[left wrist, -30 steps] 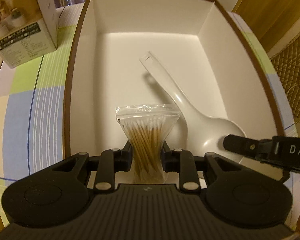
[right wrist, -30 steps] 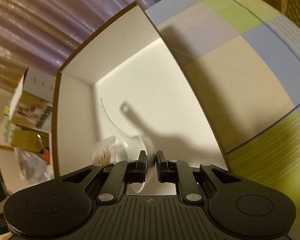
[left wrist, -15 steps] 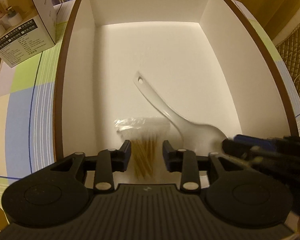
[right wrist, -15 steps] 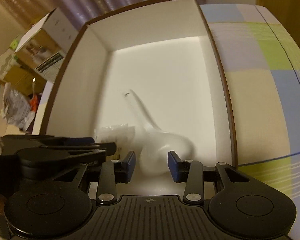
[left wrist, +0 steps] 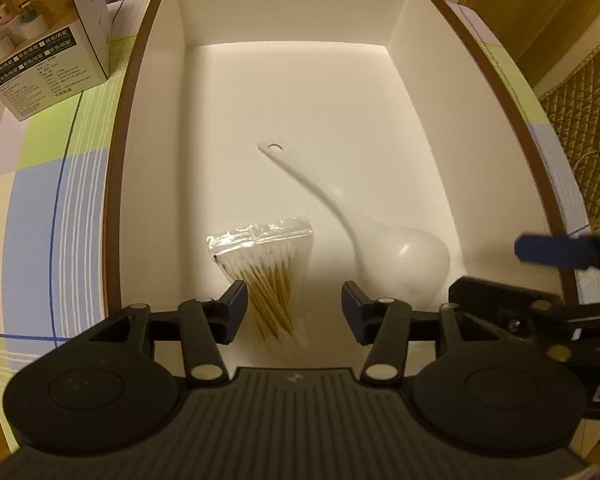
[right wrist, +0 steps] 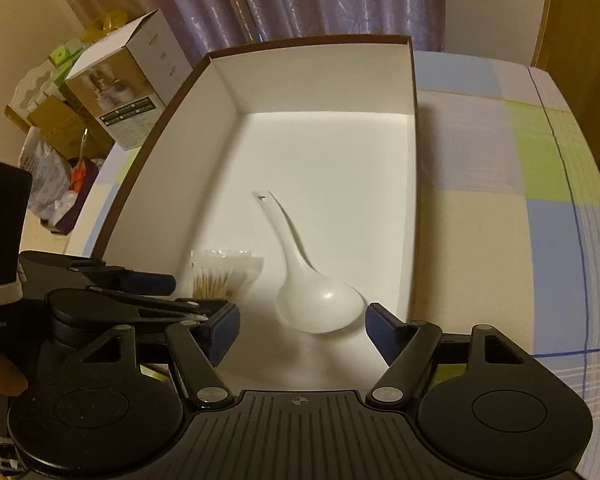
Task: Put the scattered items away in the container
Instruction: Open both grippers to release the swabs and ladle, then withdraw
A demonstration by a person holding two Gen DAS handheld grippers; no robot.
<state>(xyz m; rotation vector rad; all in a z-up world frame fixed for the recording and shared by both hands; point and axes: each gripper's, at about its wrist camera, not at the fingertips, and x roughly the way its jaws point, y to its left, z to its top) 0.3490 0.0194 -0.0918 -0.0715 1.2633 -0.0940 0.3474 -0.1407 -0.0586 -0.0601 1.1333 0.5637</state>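
Left wrist view showed the left gripper opening, the cotton-swab bag loose between its jaws on the box floor at lower centre; right wrist view showed the right gripper opening wide above the white spoon at frame centre, so release seemed under way, withdrawal next.

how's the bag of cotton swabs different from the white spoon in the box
The bag of cotton swabs is clear plastic showing tan sticks; the white spoon is solid and opaque. The bag is short and squarish; the spoon has a long curved handle ending in a hole. Both lie side by side on the box floor.
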